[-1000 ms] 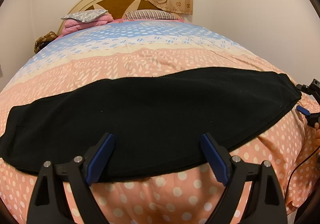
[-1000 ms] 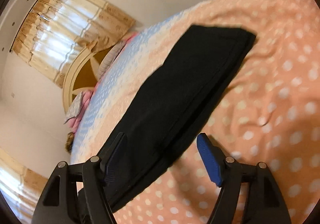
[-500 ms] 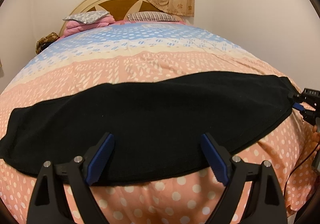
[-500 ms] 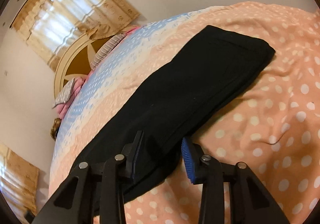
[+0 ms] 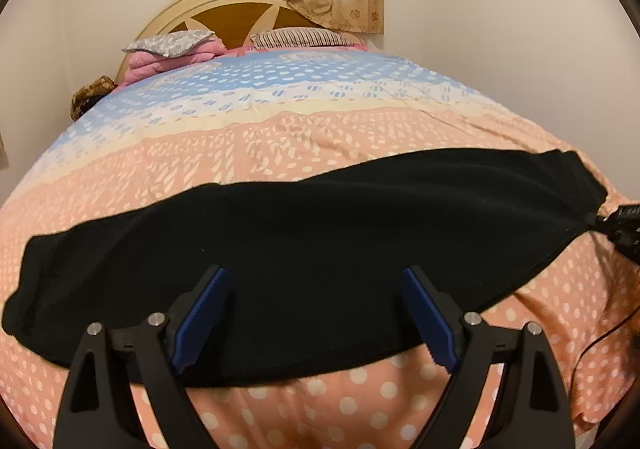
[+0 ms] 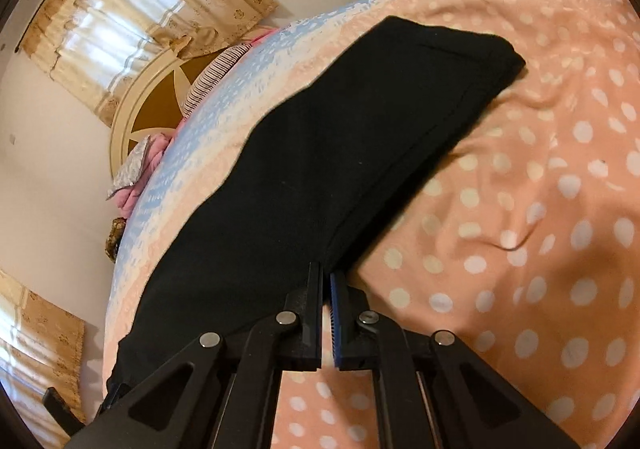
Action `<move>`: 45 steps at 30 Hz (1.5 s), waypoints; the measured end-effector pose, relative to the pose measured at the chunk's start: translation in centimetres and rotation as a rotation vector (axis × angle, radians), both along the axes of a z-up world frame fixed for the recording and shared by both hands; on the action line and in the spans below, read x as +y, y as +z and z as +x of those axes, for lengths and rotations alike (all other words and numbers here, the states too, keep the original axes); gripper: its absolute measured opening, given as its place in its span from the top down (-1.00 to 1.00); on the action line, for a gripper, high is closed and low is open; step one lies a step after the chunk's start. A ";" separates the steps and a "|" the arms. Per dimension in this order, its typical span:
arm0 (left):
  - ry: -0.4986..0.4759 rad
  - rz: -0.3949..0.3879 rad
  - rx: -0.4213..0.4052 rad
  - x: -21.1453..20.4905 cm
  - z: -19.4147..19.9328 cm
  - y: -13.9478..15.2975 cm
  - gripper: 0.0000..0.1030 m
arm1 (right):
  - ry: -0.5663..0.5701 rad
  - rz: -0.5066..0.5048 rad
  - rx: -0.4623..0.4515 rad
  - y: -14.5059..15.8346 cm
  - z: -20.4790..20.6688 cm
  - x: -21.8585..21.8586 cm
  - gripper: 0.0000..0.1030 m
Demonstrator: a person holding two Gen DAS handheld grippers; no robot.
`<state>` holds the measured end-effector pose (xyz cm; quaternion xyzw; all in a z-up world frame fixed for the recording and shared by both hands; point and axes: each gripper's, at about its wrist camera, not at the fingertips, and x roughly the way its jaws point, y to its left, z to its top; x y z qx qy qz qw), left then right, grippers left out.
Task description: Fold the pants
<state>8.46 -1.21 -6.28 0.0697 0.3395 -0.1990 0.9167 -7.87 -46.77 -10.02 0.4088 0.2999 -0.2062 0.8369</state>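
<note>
Black pants [image 5: 304, 249] lie folded lengthwise across the foot of the bed, one long band from left to right. My left gripper [image 5: 316, 313] is open, its blue pads spread wide just above the near edge of the pants, touching nothing. My right gripper [image 6: 326, 273] is shut on the near corner of the pants [image 6: 340, 153] at their right end; it also shows in the left wrist view [image 5: 620, 225], where the cloth is pulled to a point.
The bed cover [image 5: 320, 129] is peach with white dots, turning blue toward the headboard [image 5: 224, 9]. Pillows [image 5: 296, 37] and a pink blanket [image 5: 160, 61] lie at the head. Walls stand close on both sides. A black cable [image 5: 600, 337] hangs at the right.
My right gripper has closed from wide open onto the corner of the pants. The cloth there is now drawn taut. My left gripper stays open in the same place.
</note>
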 end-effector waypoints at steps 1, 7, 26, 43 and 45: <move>0.002 0.003 -0.006 0.0 0.1 0.1 -0.76 | 0.012 -0.017 0.020 0.4 0.1 0.1 0.90; 0.032 -0.008 -0.009 -0.2 2.1 0.2 -0.76 | -0.248 -0.147 0.070 4.0 -3.9 -0.9 0.88; 0.149 -0.065 -0.038 9.2 1.7 1.4 -0.79 | 0.360 -0.250 0.093 5.0 11.6 11.0 0.88; 0.429 0.093 0.011 15.0 4.1 -3.7 -0.81 | 1.038 0.088 -0.007 1.7 29.3 29.9 0.11; 0.426 0.085 0.013 15.1 4.2 -3.7 -0.82 | 1.080 0.054 -0.008 1.7 28.9 31.5 0.11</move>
